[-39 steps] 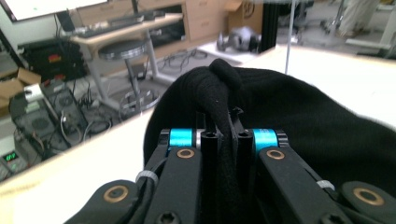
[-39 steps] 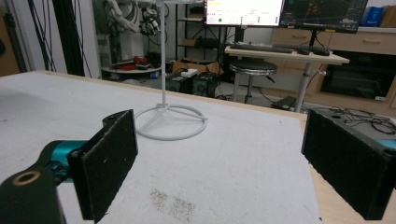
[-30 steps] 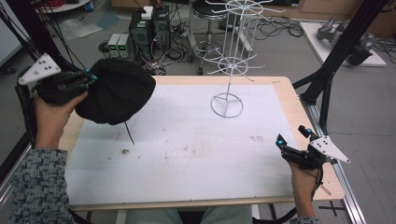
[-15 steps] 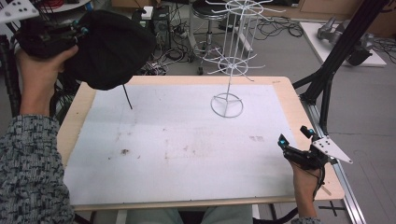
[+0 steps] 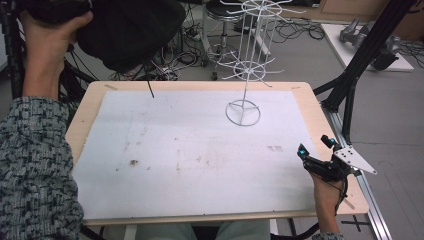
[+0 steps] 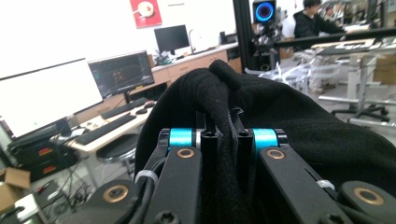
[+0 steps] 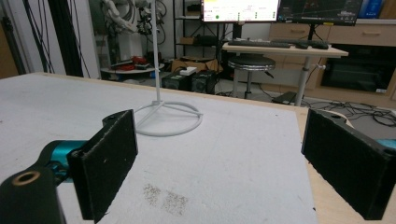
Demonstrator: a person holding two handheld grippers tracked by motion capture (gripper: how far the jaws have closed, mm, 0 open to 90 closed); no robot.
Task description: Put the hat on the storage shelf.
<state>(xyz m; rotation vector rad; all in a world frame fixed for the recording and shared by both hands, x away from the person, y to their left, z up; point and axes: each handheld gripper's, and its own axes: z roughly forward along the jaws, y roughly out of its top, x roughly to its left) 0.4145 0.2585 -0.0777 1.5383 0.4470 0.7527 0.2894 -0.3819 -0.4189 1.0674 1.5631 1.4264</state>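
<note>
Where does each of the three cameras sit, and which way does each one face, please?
High view: above the person's side of the table, looking forward and down; shows both forearms, the left hand lifting the black cap, and the right gripper near the right edge.
Left gripper view: rides the left gripper, looking along jaws clamped on the black cap toward desks and monitors.
Right gripper view: rides the right gripper, low over the table, facing the wire rack between open jaws.
Shared: the high and right gripper views both show the wire rack's ring base.
</note>
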